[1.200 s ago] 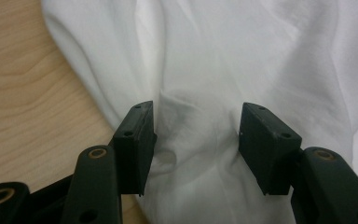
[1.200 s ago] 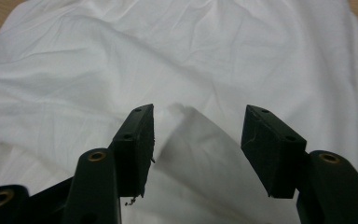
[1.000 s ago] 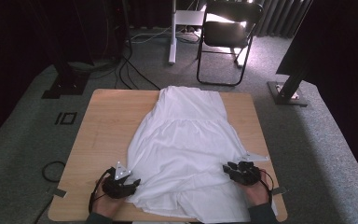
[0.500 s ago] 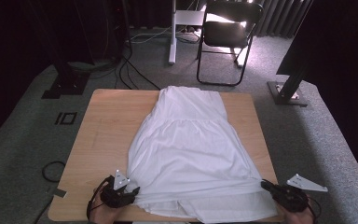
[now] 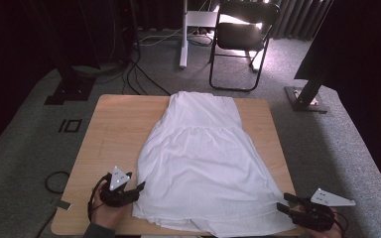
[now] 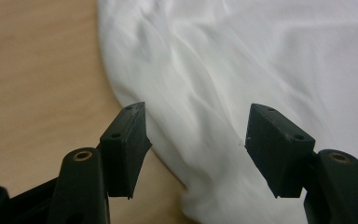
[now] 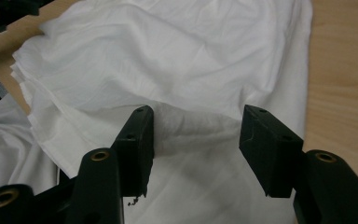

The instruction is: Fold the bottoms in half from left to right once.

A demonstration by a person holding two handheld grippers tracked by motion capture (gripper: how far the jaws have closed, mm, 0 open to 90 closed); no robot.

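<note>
A white dress (image 5: 203, 158) lies spread flat on the wooden table (image 5: 114, 129), its hem toward the near edge. My left gripper (image 5: 140, 188) hovers at the hem's left corner. In the left gripper view its jaws (image 6: 196, 130) have just been opening and stand apart over the dress's edge (image 6: 261, 56), with cloth under the gap and not pinched. My right gripper (image 5: 284, 203) sits off the table's near right corner. Its jaws (image 7: 196, 133) have just been opening too, and a raised fold of the hem (image 7: 168, 56) lies loose between them.
A black folding chair (image 5: 243, 34) and a white post (image 5: 183, 34) stand behind the table. Black stand bases rest on the grey carpet at left (image 5: 69, 89) and right (image 5: 305, 99). A cable loop (image 5: 54, 181) lies by the table's near left corner.
My right gripper moved from on the dress's lower right out past the table corner, drawing the hem wider, then opened its jaws. My left gripper lifted slightly and stayed at the left corner.
</note>
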